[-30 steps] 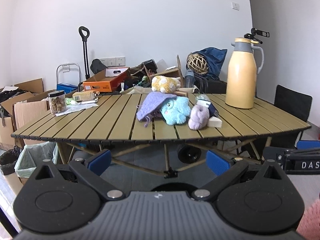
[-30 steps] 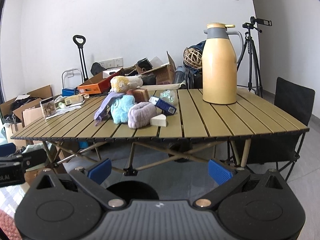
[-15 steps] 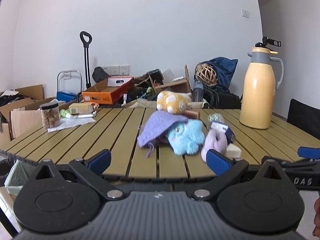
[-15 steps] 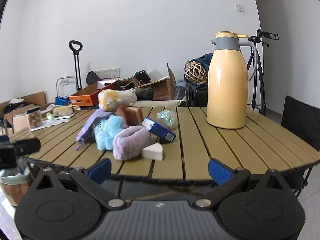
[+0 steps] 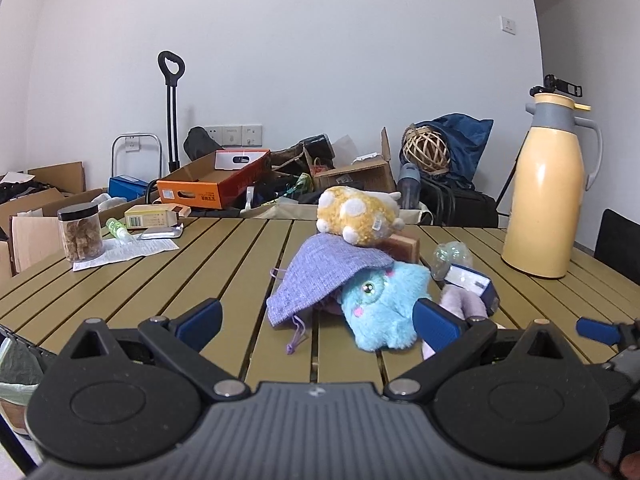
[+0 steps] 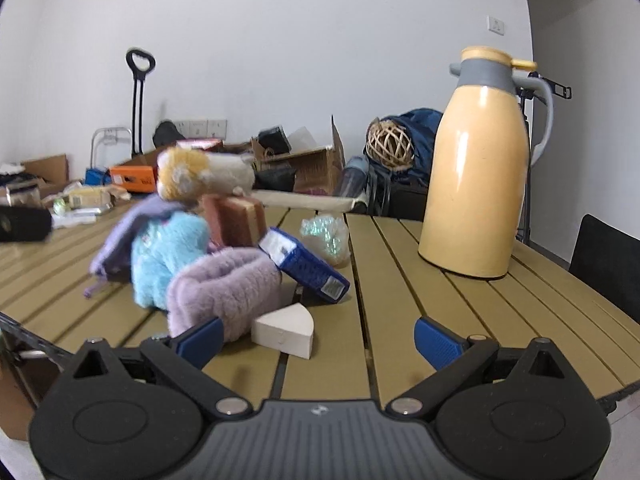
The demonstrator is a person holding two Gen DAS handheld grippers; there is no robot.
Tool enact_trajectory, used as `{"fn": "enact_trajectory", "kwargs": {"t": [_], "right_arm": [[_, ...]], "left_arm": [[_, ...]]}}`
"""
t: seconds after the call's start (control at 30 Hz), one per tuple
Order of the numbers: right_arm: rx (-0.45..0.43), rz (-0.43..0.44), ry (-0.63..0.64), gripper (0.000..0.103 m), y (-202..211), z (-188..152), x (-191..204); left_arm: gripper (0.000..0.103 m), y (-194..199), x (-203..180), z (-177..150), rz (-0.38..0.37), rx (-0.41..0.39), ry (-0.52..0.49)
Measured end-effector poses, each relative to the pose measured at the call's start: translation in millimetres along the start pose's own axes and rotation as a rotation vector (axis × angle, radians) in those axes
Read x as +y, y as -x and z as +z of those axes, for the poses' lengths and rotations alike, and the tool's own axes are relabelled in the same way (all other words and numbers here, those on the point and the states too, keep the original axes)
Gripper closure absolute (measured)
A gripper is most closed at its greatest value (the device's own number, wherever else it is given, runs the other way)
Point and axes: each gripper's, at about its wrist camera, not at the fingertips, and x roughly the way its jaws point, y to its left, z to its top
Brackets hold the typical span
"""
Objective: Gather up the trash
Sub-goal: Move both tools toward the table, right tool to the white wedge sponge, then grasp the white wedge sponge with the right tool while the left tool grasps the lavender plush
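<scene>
Both grippers hover low at the near edge of the slatted table (image 5: 120, 280), and both are spread wide with nothing between the fingers: the left gripper (image 5: 318, 320) faces the heap from the front, the right gripper (image 6: 318, 334) from the right side. The heap sits in the middle of the table: a yellow plush (image 5: 360, 216) on top, a purple cloth (image 5: 320, 280) draped over a blue plush (image 5: 384, 308), a lilac fluffy thing (image 6: 224, 288), a brown block (image 6: 236, 220). The real trash, in my judgement, is mixed into it – a crumpled clear wrapper (image 6: 326, 236) on the far side, a blue box (image 6: 304, 268) leaning on the fluffy thing, and a white wedge (image 6: 284, 330) lying just before the right gripper. A bin with a green bag (image 5: 16, 376) shows under the table's left edge, so that is probably where the trash should go. I would begin with the white wedge, since it lies free and nearest; come in level, close across its flat sides, and do not push it into the plush. The wrapper is light and may slip, so pinch it deep – and keep clear of the yellow jug (image 6: 478, 184), which stands well apart on the right.
</scene>
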Motion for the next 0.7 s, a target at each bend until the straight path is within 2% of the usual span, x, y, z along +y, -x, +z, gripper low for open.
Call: {"fn": "enact_trajectory", "kwargs": {"t": [0.13,0.3,0.4,0.47,0.57,0.7], "right_arm": [[0.033,0.015,-0.028,0.010,-19,-2,1],[0.054,-0.014,-0.007,0.017,-33,-1,10],[0.067,-0.012,-0.004,0.029,-38,1,14],[0.078,-0.006,-0.008,0.044,-42,2,16],[0.091,0.027,-0.026,0.059,-44,4,17],[0.085,0.028,-0.005,0.066,-43,4,22]], "left_arm": [[0.000,-9,6,-2,0.009,0.008,0.034],[0.000,-19,11,-2,0.007,0.034,0.050],[0.000,-21,13,-3,0.004,0.046,0.054],[0.000,-22,13,-4,0.006,0.051,0.052],[0.000,-22,13,-4,0.006,0.052,0.050],[0.000,-23,11,-4,0.003,0.058,0.050]]}}
